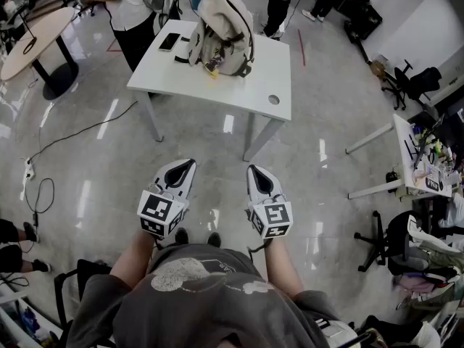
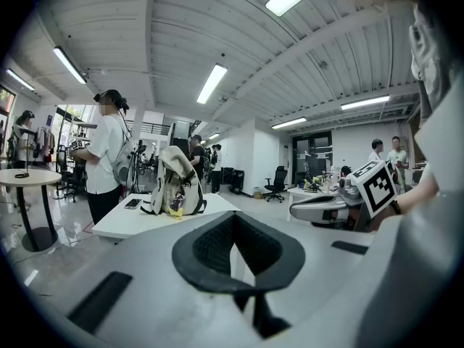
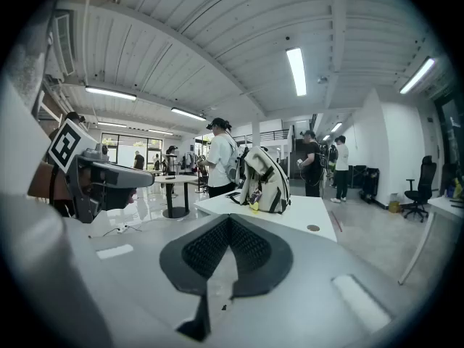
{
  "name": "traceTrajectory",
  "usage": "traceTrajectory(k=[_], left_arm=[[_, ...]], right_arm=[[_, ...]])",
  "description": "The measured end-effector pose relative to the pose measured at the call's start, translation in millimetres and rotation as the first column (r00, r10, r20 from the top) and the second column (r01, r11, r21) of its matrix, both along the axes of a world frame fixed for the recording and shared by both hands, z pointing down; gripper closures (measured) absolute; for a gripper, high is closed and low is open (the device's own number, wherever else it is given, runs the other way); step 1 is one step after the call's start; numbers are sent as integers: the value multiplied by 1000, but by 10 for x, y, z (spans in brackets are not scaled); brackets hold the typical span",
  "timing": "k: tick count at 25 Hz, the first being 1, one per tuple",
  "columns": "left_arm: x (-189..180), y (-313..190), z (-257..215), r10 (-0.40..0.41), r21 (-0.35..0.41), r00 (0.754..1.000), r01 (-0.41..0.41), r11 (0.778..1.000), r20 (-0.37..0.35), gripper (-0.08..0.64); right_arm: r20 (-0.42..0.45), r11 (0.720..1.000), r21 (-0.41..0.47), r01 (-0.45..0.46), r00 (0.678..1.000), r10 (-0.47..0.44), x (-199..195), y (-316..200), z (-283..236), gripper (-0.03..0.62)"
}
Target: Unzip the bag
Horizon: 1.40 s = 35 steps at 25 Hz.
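Left gripper [image 1: 187, 167] and right gripper [image 1: 254, 171]: jaws pressed together on both, nothing between the pads. The left gripper view and the right gripper view each confirm this. Both are held side by side over the floor on the near side of the white table [image 1: 254, 78]. They are well apart from it, with tips aimed towards it and slightly downward.

Bag [image 1: 221, 31]: beige backpack with dark straps, standing upright on the white table, towards the far edge, roughly mid-width. Neither gripper touches it. Zip state cannot be read from here.

Small yellow item [image 1: 212, 72]: on the table top at the bag's near foot; touching or just beside, cannot tell which.
Dark phone [image 1: 169, 41]: lying flat on the table, just left of the bag.
Round grommet [image 1: 273, 99]: in the table top near the near right corner.

Person in a white top [image 1: 130, 6]: standing at the table's far left corner.
Round wooden table [image 1: 32, 42]: well to the left of the white table.
Black cable [image 1: 72, 130]: trailing over the glossy floor to the left of the white table.
Cluttered desk [image 1: 424, 169]: well to the right of the white table, with office chairs near it.
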<state>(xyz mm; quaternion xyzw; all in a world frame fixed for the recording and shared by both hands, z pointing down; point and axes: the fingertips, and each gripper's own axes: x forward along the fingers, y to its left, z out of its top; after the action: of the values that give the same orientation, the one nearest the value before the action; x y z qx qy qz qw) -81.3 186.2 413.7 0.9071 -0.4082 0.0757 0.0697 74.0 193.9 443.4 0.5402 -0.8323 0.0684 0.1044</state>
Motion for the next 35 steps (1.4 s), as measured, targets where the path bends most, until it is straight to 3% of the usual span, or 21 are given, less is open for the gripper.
traceTrajectory(k=[13,22,26,30,35], left_arm=[[61,35,-4,22,-7,1000,-23,1000,-8,555],[135,31,70,-6,-21,1000,6,1000,-7,555],[216,59,17,-49,42,999,49,998,8,554],[320,122,-27,-100,143,991,87,986,92,554],[444,209,-29,-138,154,985,121,981,102,554]], right_arm=[[10,999,-16,-42,999,42,118,139,37,594],[82,994,-15,-106,991,107,374,248,89,594],[94,995,-15,-102,990,103,548,284,127,594],[115,996,-21,-82,990,84,663,298,181,593],[117,998,-28,-47,992,50,744,275,237,593]])
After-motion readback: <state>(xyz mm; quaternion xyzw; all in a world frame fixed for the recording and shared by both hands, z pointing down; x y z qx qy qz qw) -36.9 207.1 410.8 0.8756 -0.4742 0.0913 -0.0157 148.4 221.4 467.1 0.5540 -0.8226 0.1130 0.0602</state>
